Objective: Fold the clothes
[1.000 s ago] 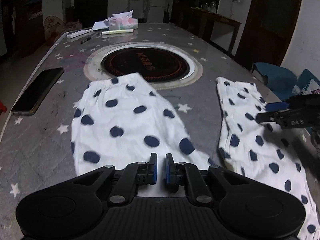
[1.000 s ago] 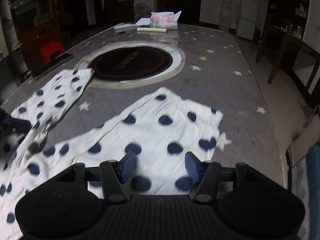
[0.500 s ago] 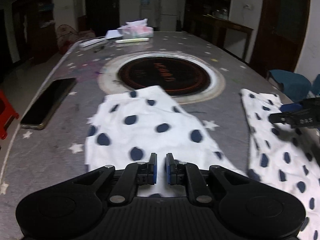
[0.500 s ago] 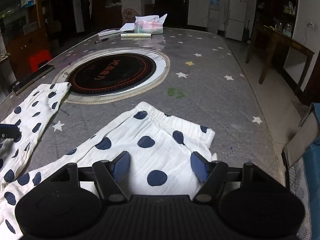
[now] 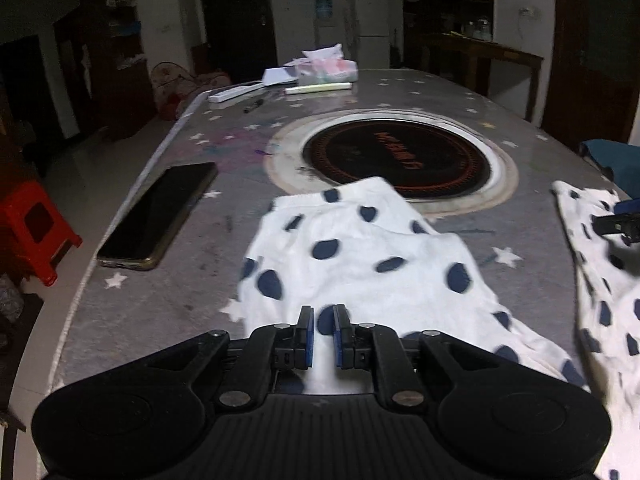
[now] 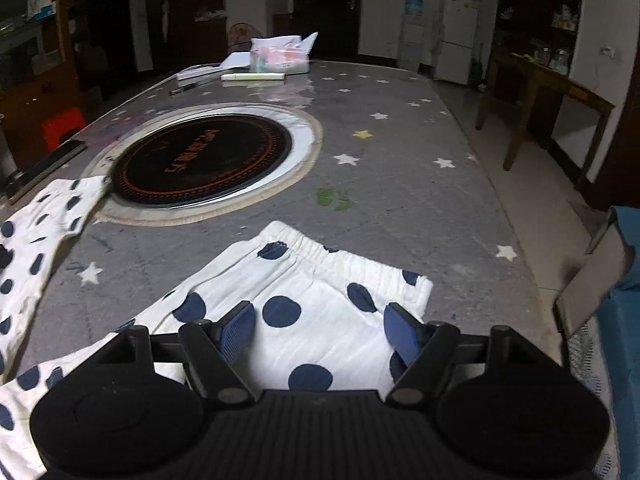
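Trousers of white cotton with navy polka dots [image 5: 360, 256] lie on the grey star-printed table [image 5: 180, 280], both legs spread towards the round black hob [image 5: 396, 156] set in its middle, one leg under each tool. My left tongs [image 5: 323, 332] are drawn almost together, only a slit between the blue pads. Cloth shows through it, but I cannot tell whether a fold is pinched. My right tongs [image 6: 320, 332] stand wide. Their jaws have just been opening, and the elastic-cuffed leg lies below and between them without the pads pressing on it.

To fold well, I judge each pair of tongs should take its leg at the cuff corner, both layers together. I would then lift evenly so that one leg lands squarely on the other, seams matched and no drag across the hob.

By my count there is one garment with two legs, two tongs, one hob, one dark phone [image 5: 160, 216], one tissue pack [image 5: 326, 70] and one red stool [image 5: 32, 228].
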A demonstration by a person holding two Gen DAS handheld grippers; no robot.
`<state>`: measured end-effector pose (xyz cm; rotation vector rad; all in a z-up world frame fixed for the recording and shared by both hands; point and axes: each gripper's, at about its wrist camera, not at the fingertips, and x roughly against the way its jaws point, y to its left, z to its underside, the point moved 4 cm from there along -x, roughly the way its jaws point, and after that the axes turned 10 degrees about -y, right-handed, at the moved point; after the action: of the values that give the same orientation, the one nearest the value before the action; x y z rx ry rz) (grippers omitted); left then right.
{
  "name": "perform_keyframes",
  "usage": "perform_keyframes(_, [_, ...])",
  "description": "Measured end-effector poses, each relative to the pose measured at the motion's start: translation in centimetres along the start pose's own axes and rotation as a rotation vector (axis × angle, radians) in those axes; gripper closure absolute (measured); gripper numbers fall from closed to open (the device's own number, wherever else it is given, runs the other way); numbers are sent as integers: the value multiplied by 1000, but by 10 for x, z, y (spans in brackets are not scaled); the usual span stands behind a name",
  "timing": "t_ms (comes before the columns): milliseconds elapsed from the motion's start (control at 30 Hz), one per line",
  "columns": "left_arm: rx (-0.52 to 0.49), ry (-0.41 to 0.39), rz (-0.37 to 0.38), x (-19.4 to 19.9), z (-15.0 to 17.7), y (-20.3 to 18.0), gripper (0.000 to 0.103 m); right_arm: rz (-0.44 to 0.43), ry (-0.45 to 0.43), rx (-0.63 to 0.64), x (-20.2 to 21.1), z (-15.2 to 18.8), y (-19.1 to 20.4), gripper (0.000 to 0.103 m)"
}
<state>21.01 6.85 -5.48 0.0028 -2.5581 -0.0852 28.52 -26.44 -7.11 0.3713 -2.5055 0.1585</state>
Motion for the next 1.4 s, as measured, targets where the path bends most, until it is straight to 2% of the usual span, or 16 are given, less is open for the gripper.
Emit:
perform_keyframes(167, [32, 1, 1, 5, -8, 9, 90, 7, -25, -1, 8, -6, 2, 31])
perform_keyframes(333, [15, -25, 71, 35, -8, -2, 90, -103, -28, 18, 31, -7, 21, 31])
perform_keyframes(500, [-42, -1, 152, 62, 15, -22, 90, -189, 3, 59, 52, 7, 44, 29])
perform_keyframes(567, [-83, 13, 154, 67, 28, -27, 90, -208, 16, 80, 59, 17, 52, 27])
perform_keyframes(700, [-115, 5, 136, 72, 42, -26, 88, -194, 41, 112, 67, 33, 56, 27])
perform_keyframes(767, [-119, -3, 122, 72, 43, -22, 88, -164, 29, 128, 71, 39, 50, 22])
perform_keyframes(933, [-90, 9, 93, 72, 41, -13, 87, -87, 35, 123, 84, 44, 30, 22])
perform_keyframes(1000, [-68, 18, 92, 76, 40, -11, 88, -83, 28, 125, 94, 44, 27, 22])
perform_keyframes(1100, [-59, 10, 131, 95, 41, -17, 87, -129, 10, 117, 114, 44, 32, 22])
perform_keyframes(1300, [-127, 6, 217, 137, 59, -44, 85, -251, 3, 135, 144, 56, 60, 21])
perform_keyframes(1400, [-161, 19, 233, 146, 73, -54, 85, -310, 15, 149, 158, 69, 77, 21])
